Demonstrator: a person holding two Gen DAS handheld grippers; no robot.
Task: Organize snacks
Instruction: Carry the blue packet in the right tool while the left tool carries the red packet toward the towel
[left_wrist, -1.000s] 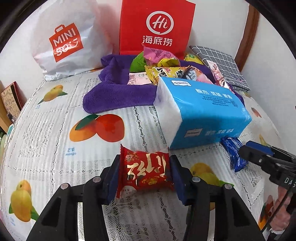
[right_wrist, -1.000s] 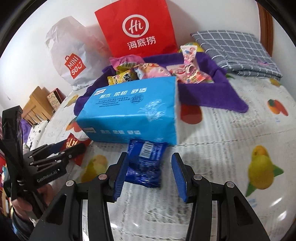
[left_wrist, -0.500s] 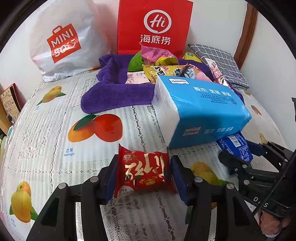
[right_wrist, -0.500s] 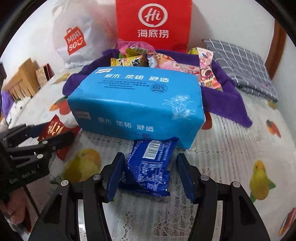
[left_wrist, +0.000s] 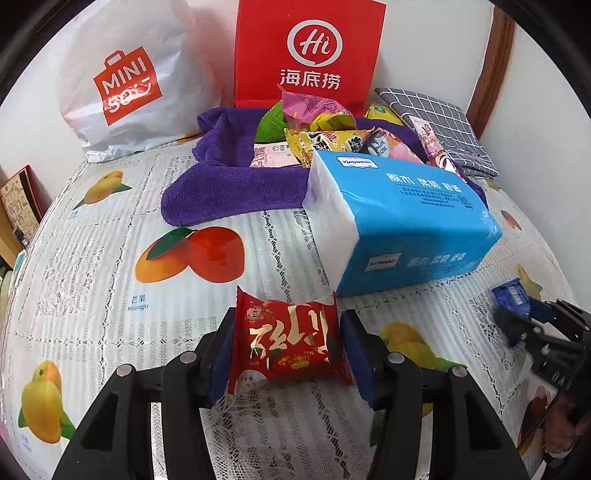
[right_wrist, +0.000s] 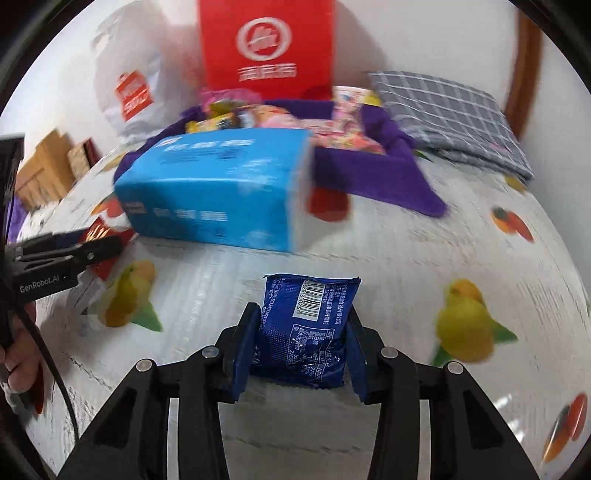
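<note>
A red snack packet (left_wrist: 291, 339) with gold lettering sits between the pads of my left gripper (left_wrist: 288, 332), which is shut on it just above the fruit-print tablecloth (left_wrist: 92, 258). My right gripper (right_wrist: 303, 321) has a dark blue snack packet (right_wrist: 306, 332) between its pads; its jaws are closing and press both sides. That packet is a short way in front of the blue tissue pack (right_wrist: 221, 192). In the left wrist view the right gripper (left_wrist: 535, 325) shows at the right edge. Several snacks (left_wrist: 325, 129) lie piled on a purple towel (left_wrist: 229, 192) behind the tissue pack.
A red paper bag (left_wrist: 310, 55) and a white shopping bag (left_wrist: 122, 85) stand against the back wall. A grey checked cloth (left_wrist: 436, 118) lies folded at the back right. A person's hand (right_wrist: 18, 354) holds the left gripper at the left edge of the right wrist view.
My right gripper has drawn the blue packet back from the tissue pack and its jaws have narrowed onto it. The left gripper has kept still with the red packet.
</note>
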